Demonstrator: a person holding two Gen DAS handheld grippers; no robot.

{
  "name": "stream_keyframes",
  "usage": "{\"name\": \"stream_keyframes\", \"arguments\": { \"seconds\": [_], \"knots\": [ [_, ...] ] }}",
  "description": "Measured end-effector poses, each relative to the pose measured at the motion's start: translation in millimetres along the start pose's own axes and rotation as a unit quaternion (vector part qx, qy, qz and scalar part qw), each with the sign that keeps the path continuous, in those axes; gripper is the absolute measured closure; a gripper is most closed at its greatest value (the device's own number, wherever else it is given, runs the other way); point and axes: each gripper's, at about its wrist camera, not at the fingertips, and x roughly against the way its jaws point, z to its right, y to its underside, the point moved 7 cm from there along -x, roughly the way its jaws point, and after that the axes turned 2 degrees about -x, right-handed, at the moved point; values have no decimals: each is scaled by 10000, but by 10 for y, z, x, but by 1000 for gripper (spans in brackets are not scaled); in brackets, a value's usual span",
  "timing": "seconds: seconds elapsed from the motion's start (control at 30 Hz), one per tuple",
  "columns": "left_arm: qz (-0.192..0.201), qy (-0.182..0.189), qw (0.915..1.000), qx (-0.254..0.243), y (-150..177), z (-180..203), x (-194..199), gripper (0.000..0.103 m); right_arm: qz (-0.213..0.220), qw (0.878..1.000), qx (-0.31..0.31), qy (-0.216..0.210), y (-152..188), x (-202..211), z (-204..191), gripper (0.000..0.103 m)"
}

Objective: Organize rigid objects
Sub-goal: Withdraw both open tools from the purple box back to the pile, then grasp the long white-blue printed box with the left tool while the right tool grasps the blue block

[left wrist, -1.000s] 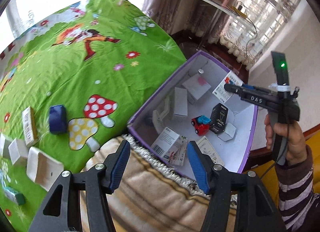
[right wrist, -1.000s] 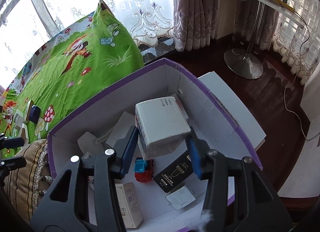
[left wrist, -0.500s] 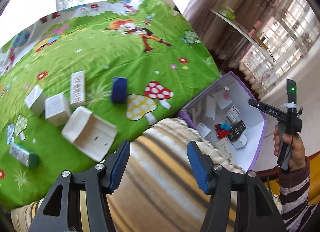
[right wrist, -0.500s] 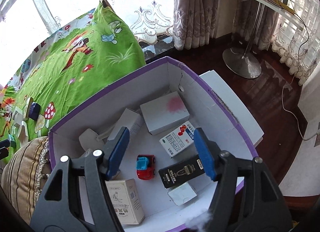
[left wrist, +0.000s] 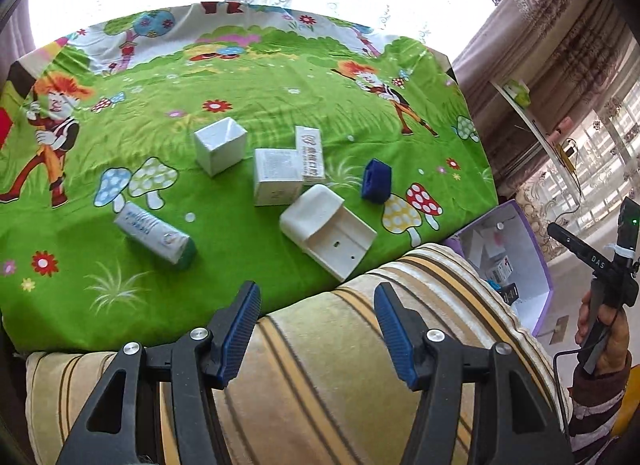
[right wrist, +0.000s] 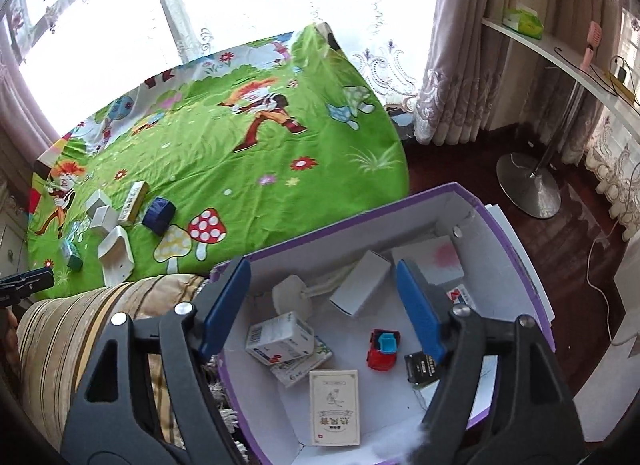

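Observation:
Several small boxes lie on the green cartoon bedsheet [left wrist: 248, 77]: a white cube box [left wrist: 220, 145], two white cartons [left wrist: 278, 177], a blue box [left wrist: 376, 181], a white plastic holder [left wrist: 328, 227] and a white-green carton [left wrist: 154, 235]. My left gripper [left wrist: 316, 329] is open and empty over a striped blanket [left wrist: 340, 377], short of them. My right gripper [right wrist: 322, 313] is open and empty above the purple-edged box [right wrist: 516, 249], which holds several cartons, a red toy car [right wrist: 384, 349] and a black box [right wrist: 422, 365].
The purple box stands off the bed's right edge, also in the left wrist view [left wrist: 536, 249]. Beyond it are dark wood floor, a table pedestal [right wrist: 528, 185], a white shelf [right wrist: 560, 57] and curtains. The striped blanket [right wrist: 88, 329] lies between bed and box.
My right gripper opened and dropped the white carton into the purple box, then pulled back. My left gripper swung left from the box toward the items on the bedsheet.

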Motion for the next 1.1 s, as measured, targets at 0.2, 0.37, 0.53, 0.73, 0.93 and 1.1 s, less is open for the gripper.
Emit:
{"name": "stream_keyframes", "arguments": {
  "seconds": [0.2,0.37,0.53,0.73,0.93,1.1],
  "knots": [
    [86,-172,9988,445,77,-474,137,43,-40,9997,175,-176,-46,-55,-370,25],
    [90,-341,9976,602,91,-740,167,43,-181,9989,378,-208,-47,-160,-644,25],
    [-57,-756,9964,367,26,-927,60,26,-354,9968,665,-267,-50,-295,-929,25],
    [-291,-1212,9916,-347,-141,-1041,-152,22,-555,9922,1061,-341,-87,-544,-1243,24],
    [-650,-1391,9828,-1023,-228,-1046,-417,21,-799,9837,1534,-487,-129,-836,-1579,24],
    [-763,-1377,9785,-1334,-284,-1052,-544,21,-1021,9799,1606,-595,-166,-1088,-1778,24]
  ]
}}
